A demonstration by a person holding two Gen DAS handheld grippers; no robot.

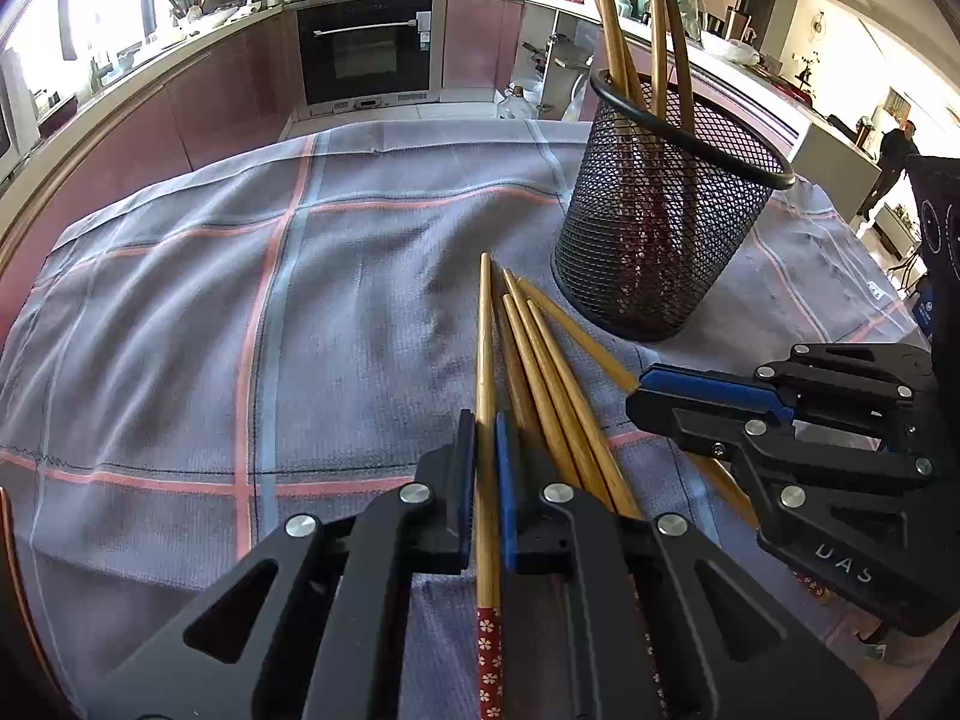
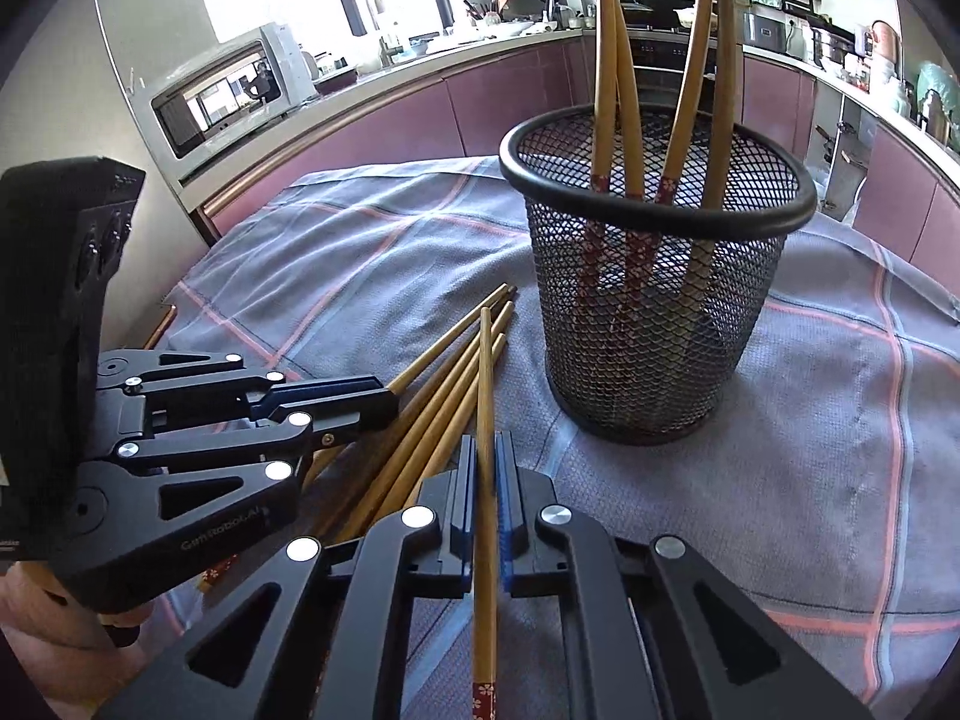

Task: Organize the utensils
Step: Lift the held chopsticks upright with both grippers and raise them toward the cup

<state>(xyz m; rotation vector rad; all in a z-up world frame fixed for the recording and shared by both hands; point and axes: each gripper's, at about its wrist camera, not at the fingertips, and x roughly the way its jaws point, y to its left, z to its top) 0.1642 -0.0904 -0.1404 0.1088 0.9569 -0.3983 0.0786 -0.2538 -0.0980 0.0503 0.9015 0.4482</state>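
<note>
A black mesh cup (image 1: 660, 204) stands on the checked cloth and holds several bamboo chopsticks (image 2: 606, 72) upright. More chopsticks (image 1: 552, 372) lie in a loose bundle on the cloth in front of the cup. My left gripper (image 1: 486, 462) is shut on one chopstick (image 1: 485, 348) at the left of the bundle. My right gripper (image 2: 486, 480) is shut on another chopstick (image 2: 485, 372), its tip pointing toward the cup (image 2: 654, 312). The right gripper also shows in the left wrist view (image 1: 654, 390), and the left gripper in the right wrist view (image 2: 372, 396), both low over the bundle.
A grey cloth with pink and blue stripes (image 1: 240, 300) covers the table. Kitchen counters, an oven (image 1: 366, 48) and a microwave (image 2: 222, 96) lie beyond the table edge. A person (image 1: 894, 156) stands far off at the right.
</note>
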